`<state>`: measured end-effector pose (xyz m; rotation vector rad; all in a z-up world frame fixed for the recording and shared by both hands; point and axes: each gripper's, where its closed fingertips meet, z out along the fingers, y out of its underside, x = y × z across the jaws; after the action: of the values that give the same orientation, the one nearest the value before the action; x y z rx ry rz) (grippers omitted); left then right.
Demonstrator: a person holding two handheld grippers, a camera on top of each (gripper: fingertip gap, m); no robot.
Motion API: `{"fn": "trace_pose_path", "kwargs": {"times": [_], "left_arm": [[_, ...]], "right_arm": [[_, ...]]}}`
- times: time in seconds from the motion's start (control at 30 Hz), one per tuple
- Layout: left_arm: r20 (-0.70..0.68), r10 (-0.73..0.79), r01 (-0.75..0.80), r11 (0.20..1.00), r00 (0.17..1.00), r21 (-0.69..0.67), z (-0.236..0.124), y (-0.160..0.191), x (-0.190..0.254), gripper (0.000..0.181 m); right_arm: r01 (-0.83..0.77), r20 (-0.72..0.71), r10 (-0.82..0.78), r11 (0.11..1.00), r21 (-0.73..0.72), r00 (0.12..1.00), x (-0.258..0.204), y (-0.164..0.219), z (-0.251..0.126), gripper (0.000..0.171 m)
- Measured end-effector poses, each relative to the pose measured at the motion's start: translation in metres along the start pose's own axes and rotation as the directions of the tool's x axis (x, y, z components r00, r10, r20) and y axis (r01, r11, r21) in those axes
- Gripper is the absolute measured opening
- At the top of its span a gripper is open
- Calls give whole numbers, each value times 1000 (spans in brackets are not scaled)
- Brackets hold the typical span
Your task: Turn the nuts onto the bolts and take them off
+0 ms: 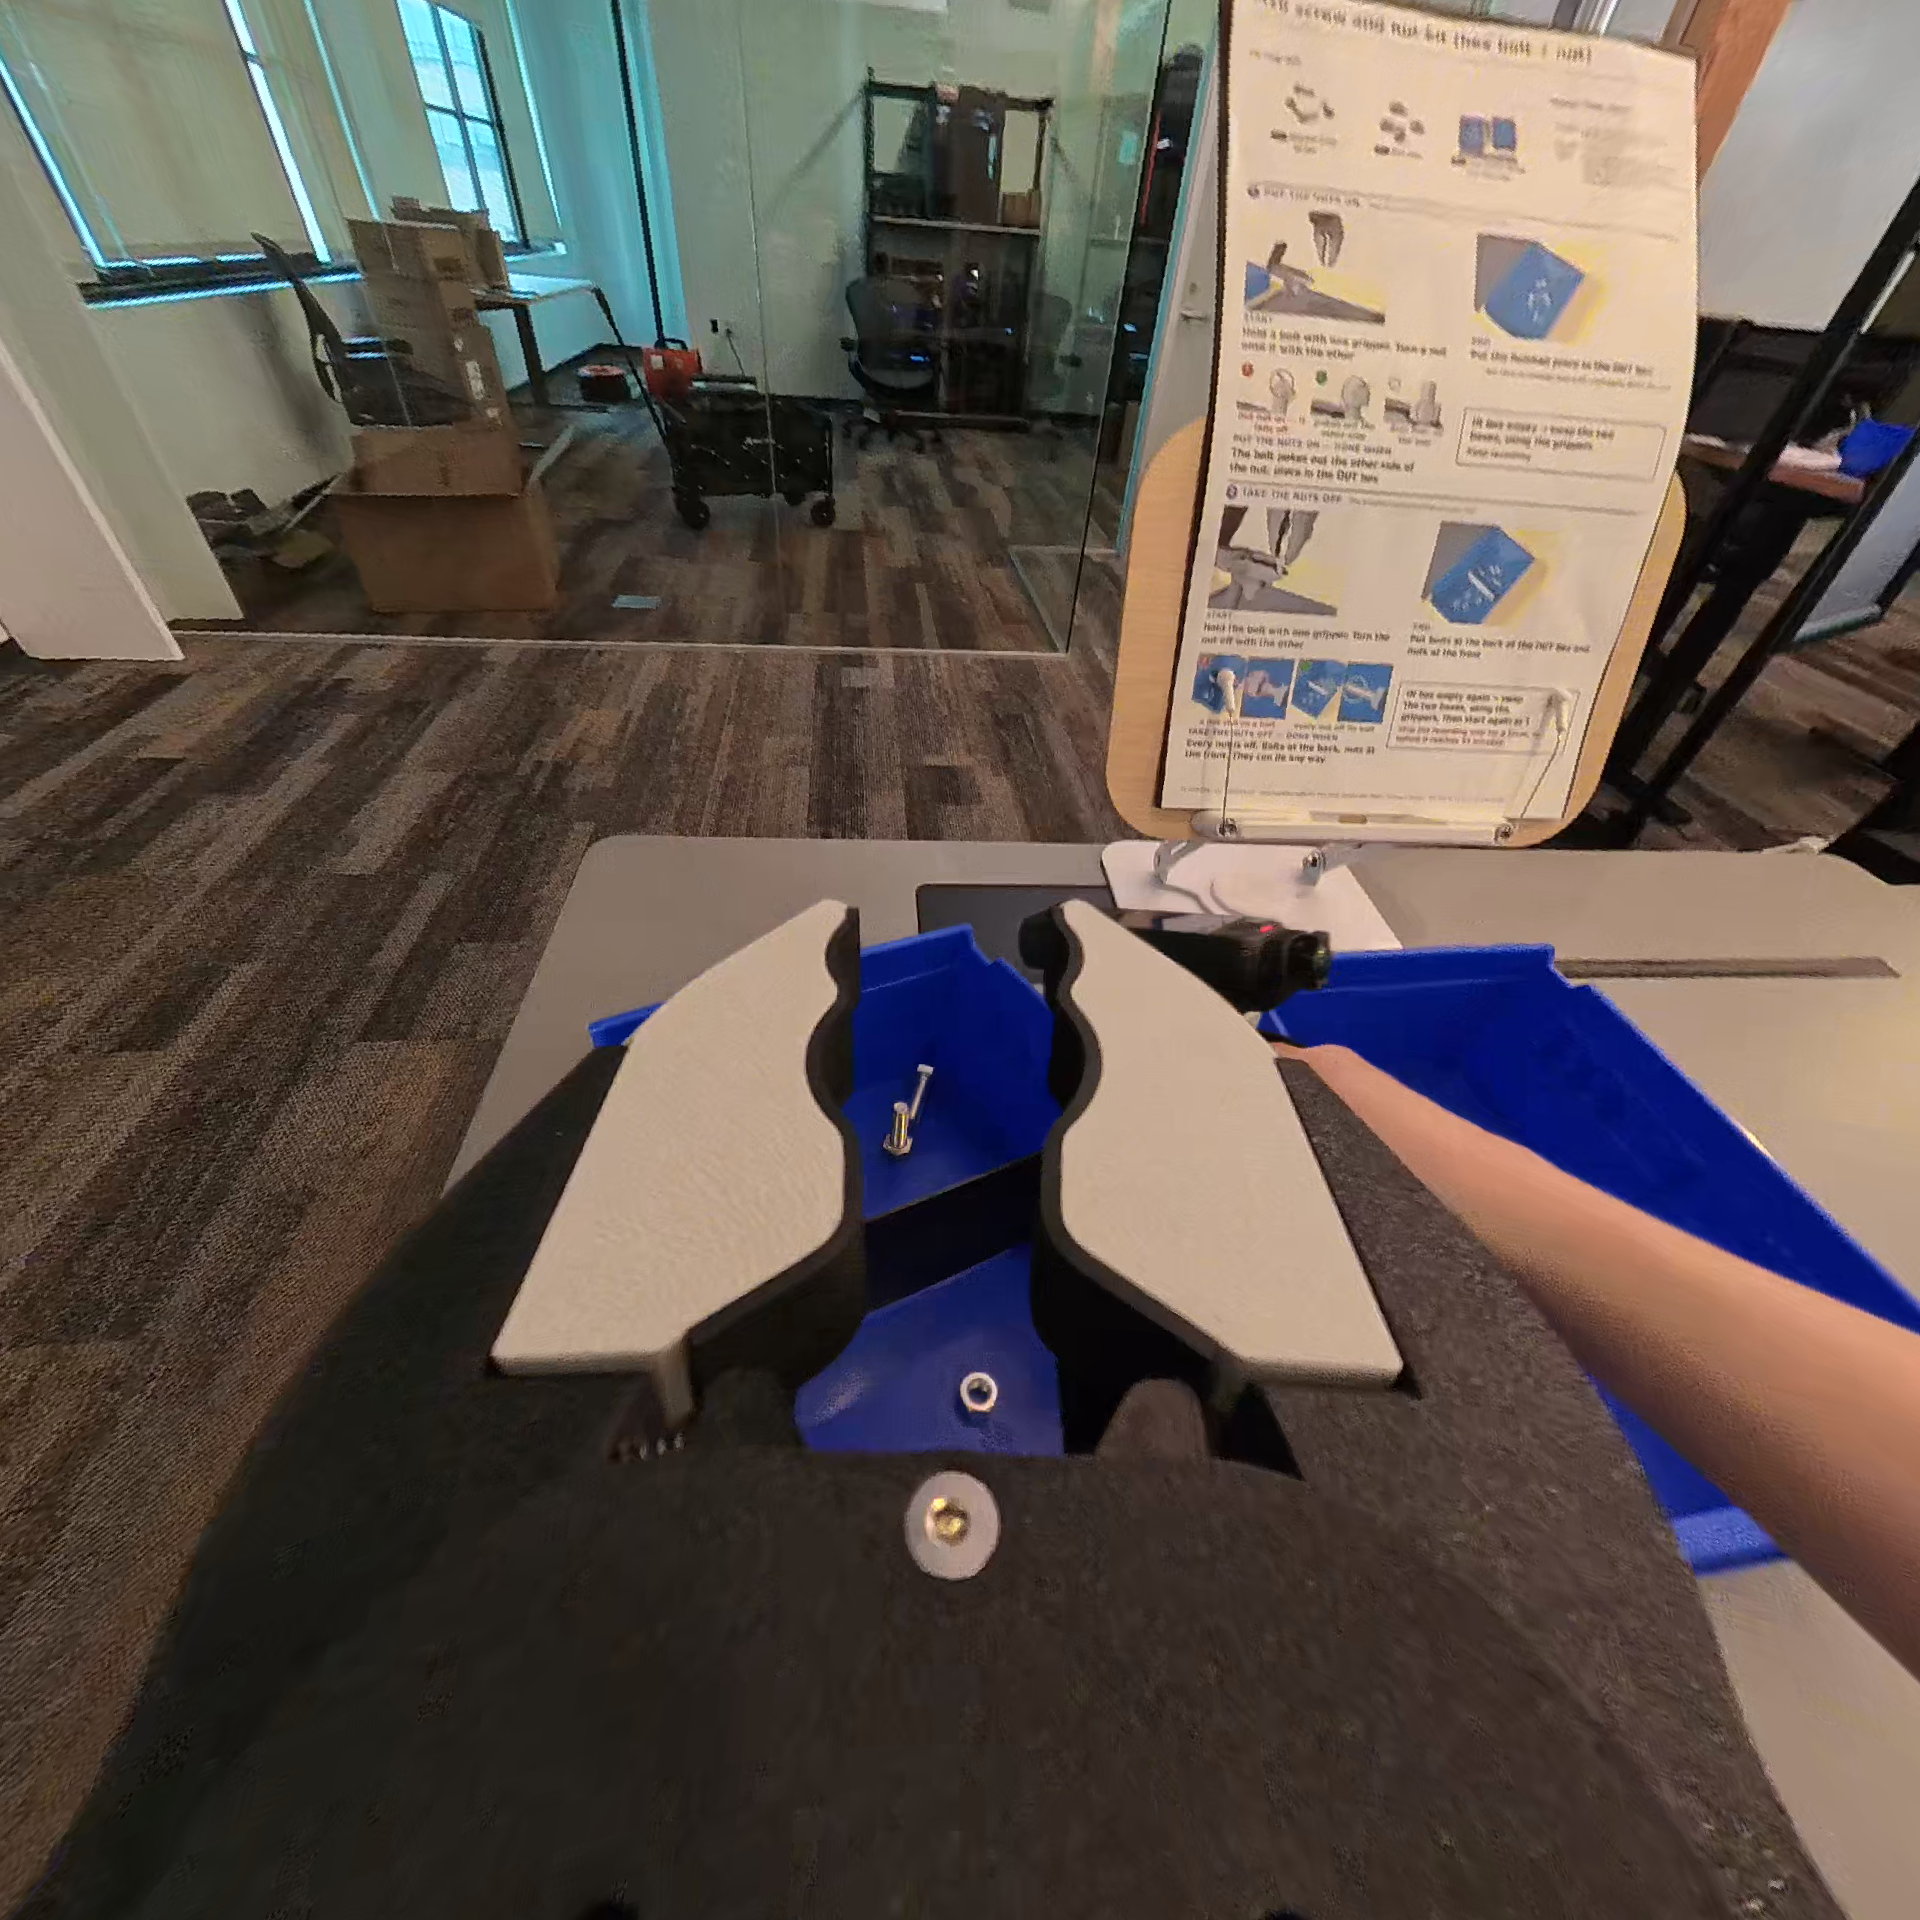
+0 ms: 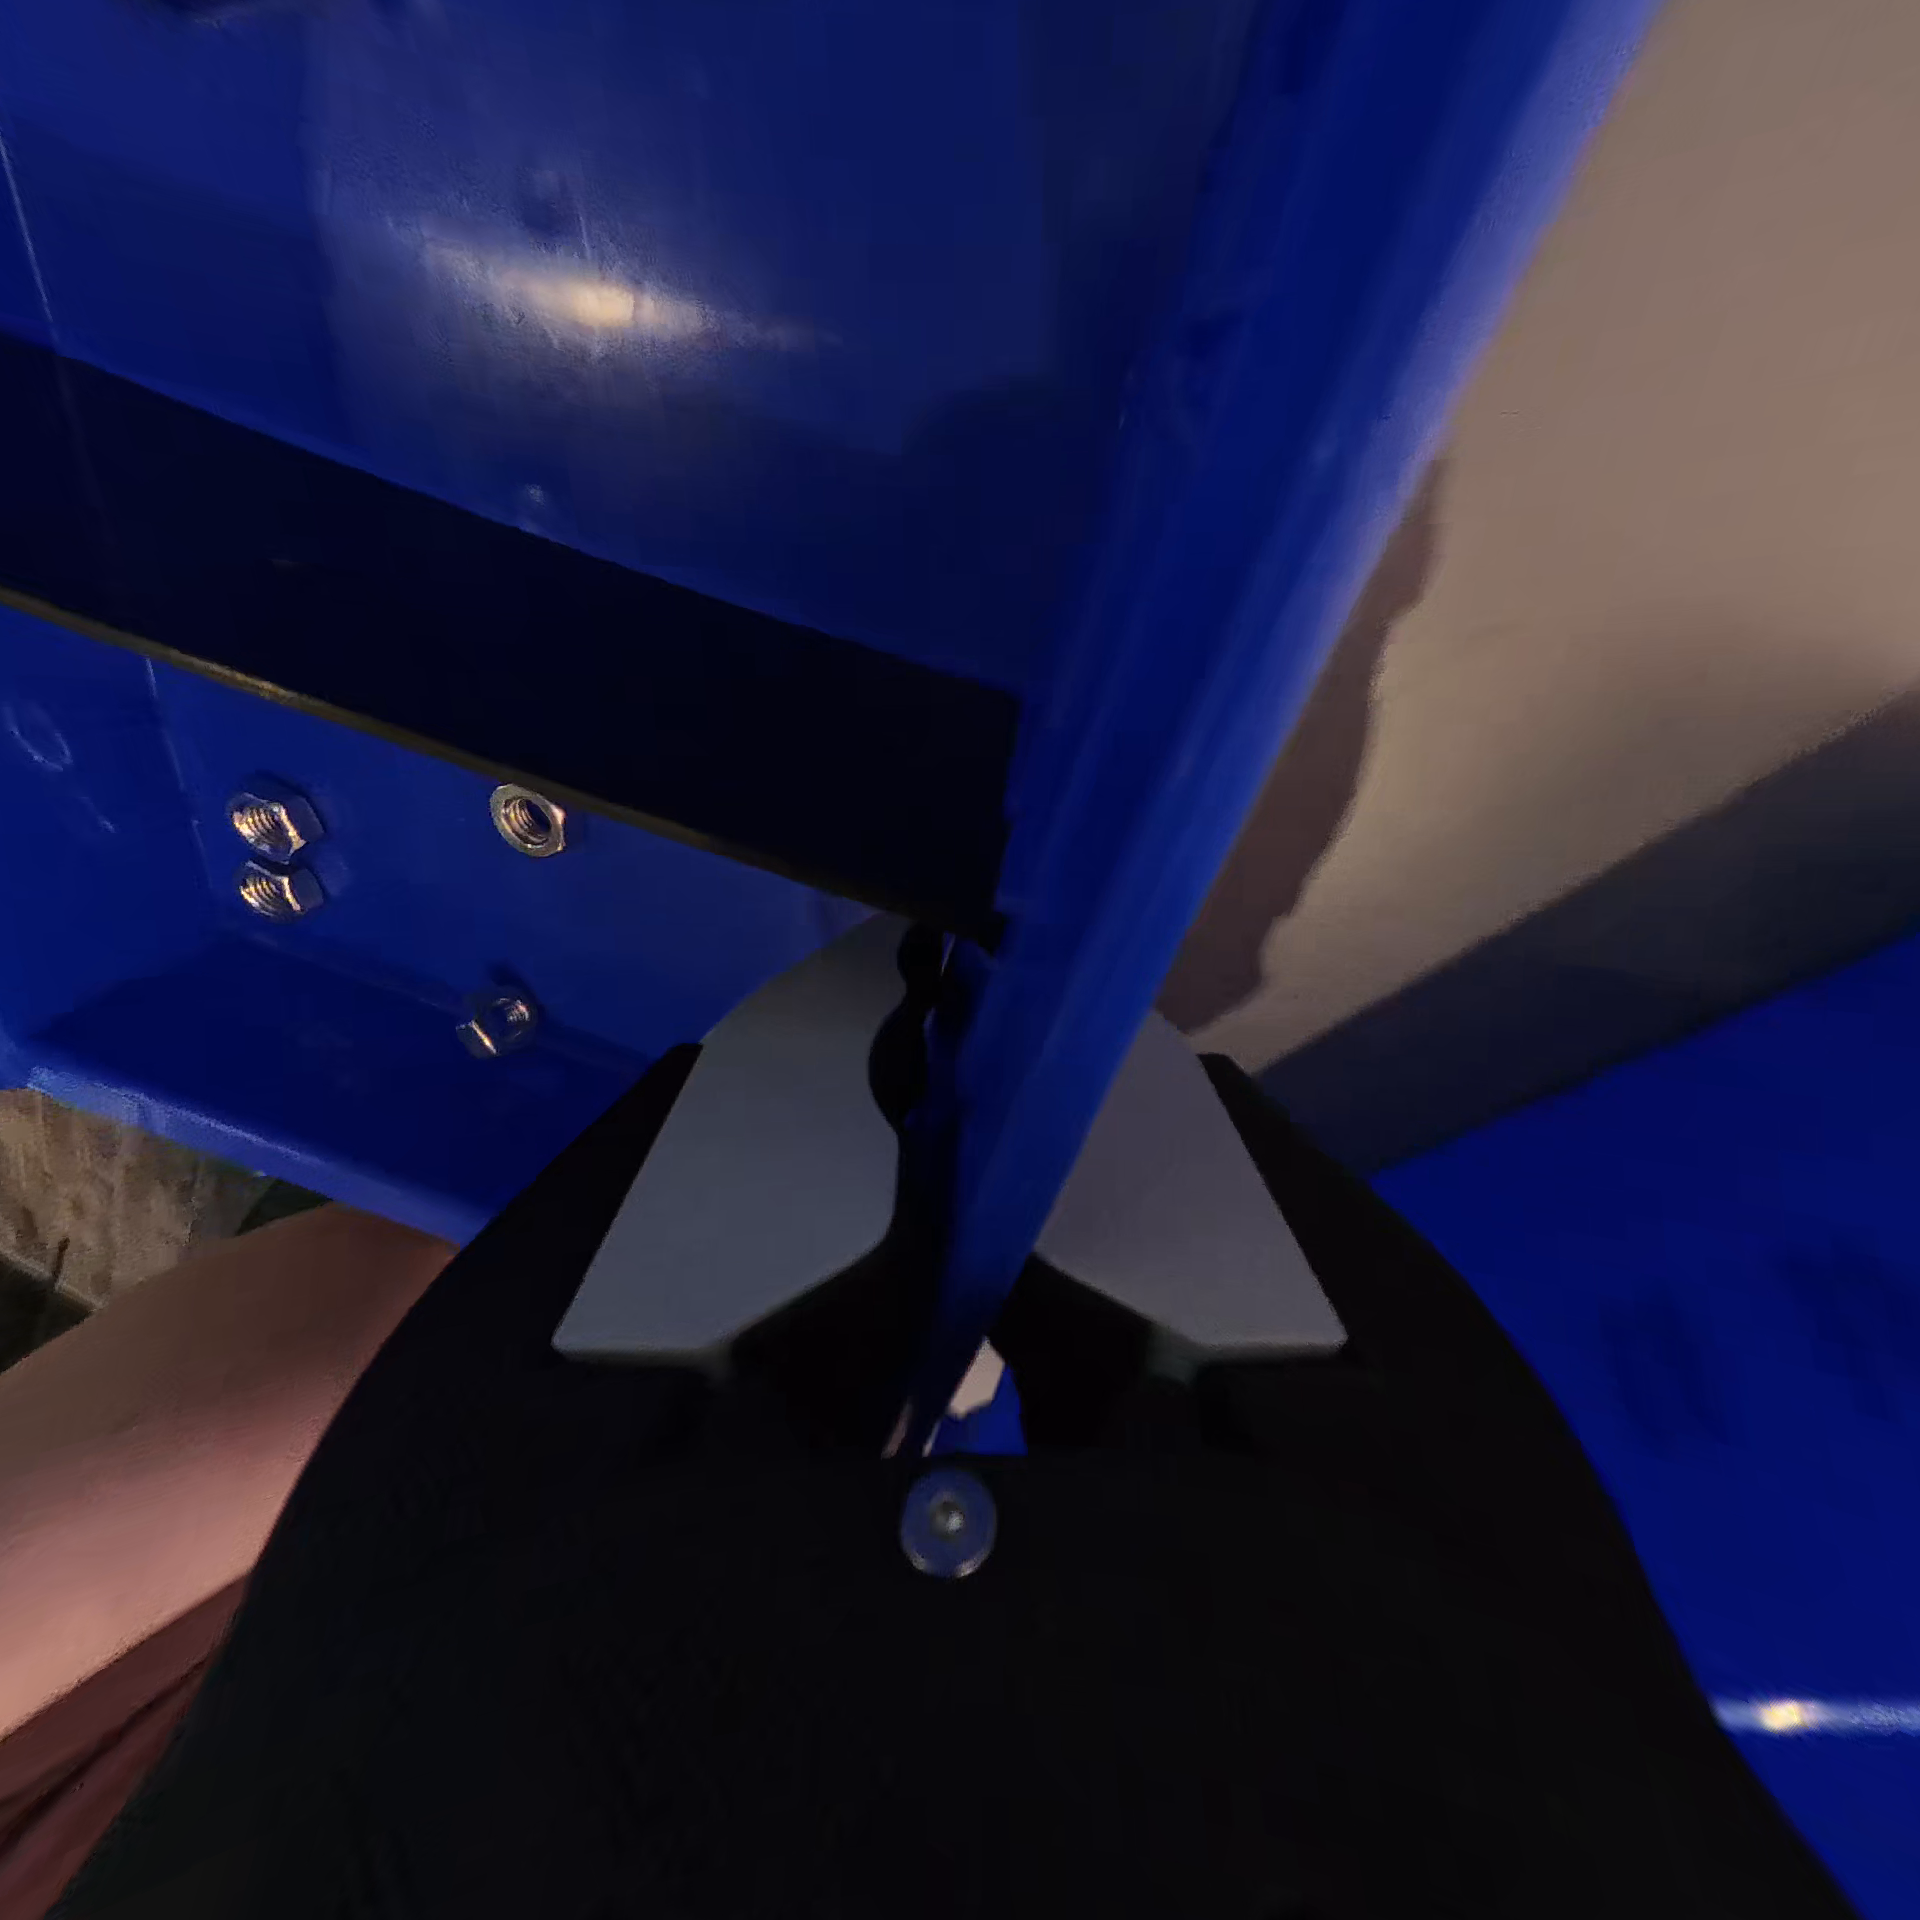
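My left gripper (image 1: 951,925) is open and empty, hovering over a blue bin (image 1: 935,987) split by a black divider (image 1: 935,1205). Two bolts (image 1: 909,1112) lie in the far compartment and a nut (image 1: 977,1392) in the near one. My right gripper (image 2: 951,966) is shut on the side wall of this blue bin (image 2: 1039,831), one finger inside and one outside. Several loose nuts (image 2: 530,819) lie near the divider (image 2: 520,675) in the right wrist view. The right gripper's black body (image 1: 1236,951) shows behind my left gripper's right finger.
A second blue bin (image 1: 1507,1049) stands to the right on the grey table (image 1: 1714,1039); it also shows in the right wrist view (image 2: 1662,1403). A person's forearm (image 1: 1558,1247) crosses over it. An instruction sheet on a stand (image 1: 1434,416) stands at the table's far edge.
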<state>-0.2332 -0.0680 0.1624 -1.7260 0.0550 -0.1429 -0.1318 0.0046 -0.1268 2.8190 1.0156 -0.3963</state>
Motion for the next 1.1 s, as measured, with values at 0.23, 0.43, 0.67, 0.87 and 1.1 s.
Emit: {"fn": "trace_pose_path", "kwargs": {"times": [0.23,0.43,0.67,0.87,1.1], "left_arm": [[-64,-3,2,1000,998,-22,6,4,9,35],[-92,-4,0,999,996,-34,2,6,11,38],[-124,-36,30,998,992,-48,8,8,13,39],[-133,6,-21,994,991,-110,21,17,30,39],[-122,83,-98,988,989,-120,23,18,48,38]], "right_arm": [[37,-75,-31,996,81,997,3,-8,-3,18],[241,-244,-113,765,597,963,21,5,-158,33],[-165,-235,366,787,594,900,206,166,-164,49],[-268,-110,319,905,330,941,226,195,-74,11],[-337,-83,379,888,314,922,286,228,-89,7]]}}
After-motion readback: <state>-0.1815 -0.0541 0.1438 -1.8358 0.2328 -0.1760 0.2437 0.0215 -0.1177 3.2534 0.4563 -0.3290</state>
